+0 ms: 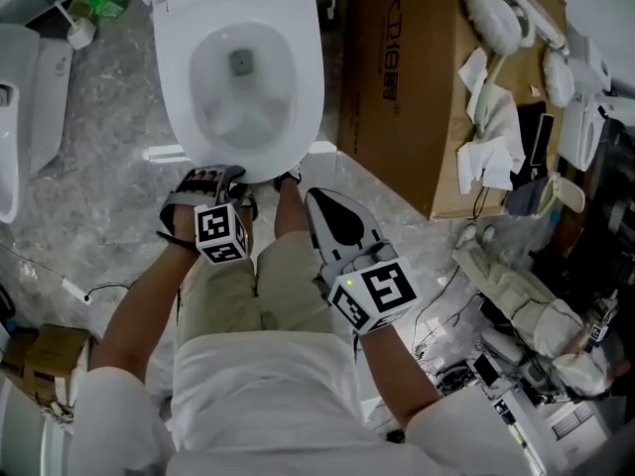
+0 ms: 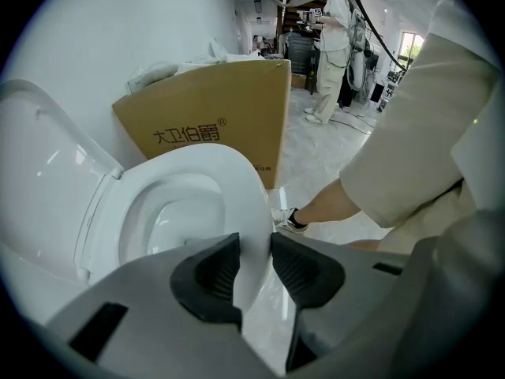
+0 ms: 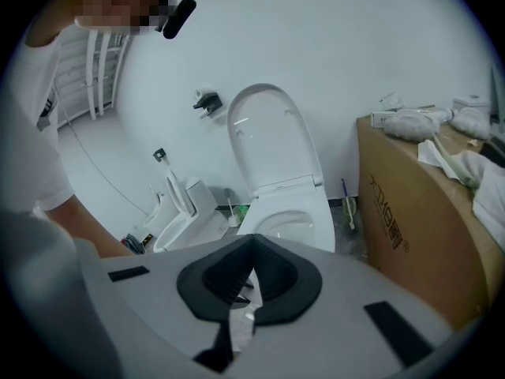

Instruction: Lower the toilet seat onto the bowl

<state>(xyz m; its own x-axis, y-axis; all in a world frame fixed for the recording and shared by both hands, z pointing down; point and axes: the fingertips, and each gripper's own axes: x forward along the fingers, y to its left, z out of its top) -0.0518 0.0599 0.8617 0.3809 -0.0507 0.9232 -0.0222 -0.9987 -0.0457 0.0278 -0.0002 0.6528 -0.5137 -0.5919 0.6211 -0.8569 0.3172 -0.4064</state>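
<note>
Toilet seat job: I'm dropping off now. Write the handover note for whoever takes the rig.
Claws: the left claw is shut on the front edge of the toilet seat. The right claw is shut and empty, in front of the toilet.
Things: the seat lies low over the bowl, and the lid stands upright behind.
Done: the seat is down on the bowl or nearly so; full contact can't be confirmed.
Left: settle the seat flat if needed, open the left claw and pull back.
</note>
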